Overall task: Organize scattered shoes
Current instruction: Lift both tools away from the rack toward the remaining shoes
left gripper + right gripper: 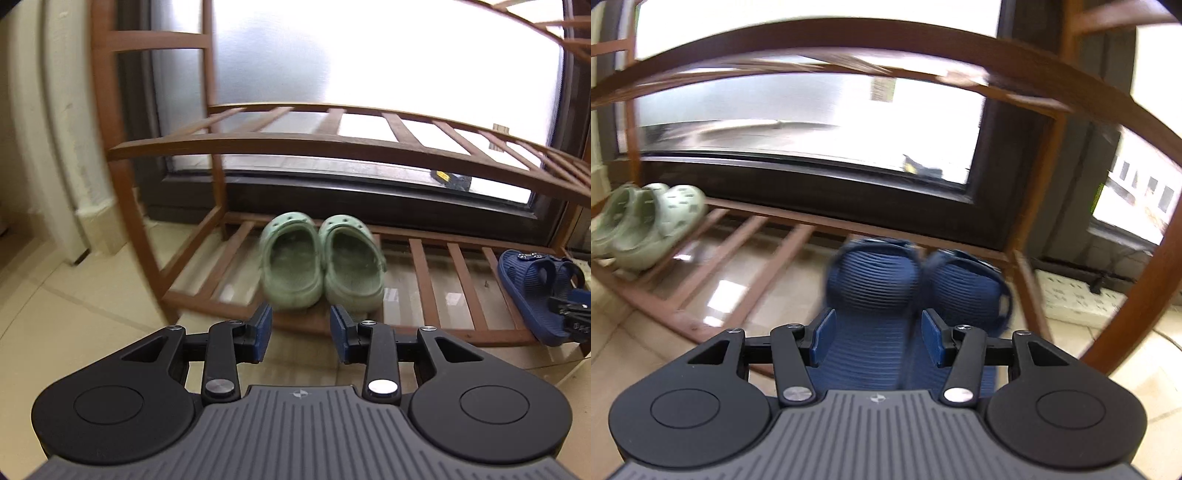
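Resting side by side on the lowest slatted shelf of a brown wooden shoe rack (332,144), a pair of pale green clogs (321,266) sits with heels toward the near edge and toes toward the dark window frame (369,192) at the far side. The left gripper (301,332) hangs just in front of the clogs' heels, its blue pads (263,328) standing moderately apart with nothing between them; they touch neither clog. Far to the right on the same shelf, a pair of dark blue sandals (532,291) lies at the rack's right end, and in the left wrist view the black tip of the other tool overlaps the sandals at the picture's right edge. From the right wrist view, the blue sandals (912,288) lie close together, heels near, straps far, just beside the rack's right upright post (1030,295). The right gripper (878,341) sits over their heel ends, jaws opening, with the inner edges of both sandals lying in the gap; the pads (823,339) do not appear to press on the ribbed footbeds, though the blur makes contact hard to judge. The green clogs (646,225) show at the far left of that view, well apart from the sandals. A white power strip (1078,299) lies on the tiled floor (74,314) beyond the rack's right side. Frosted glass fills the window behind the rack.
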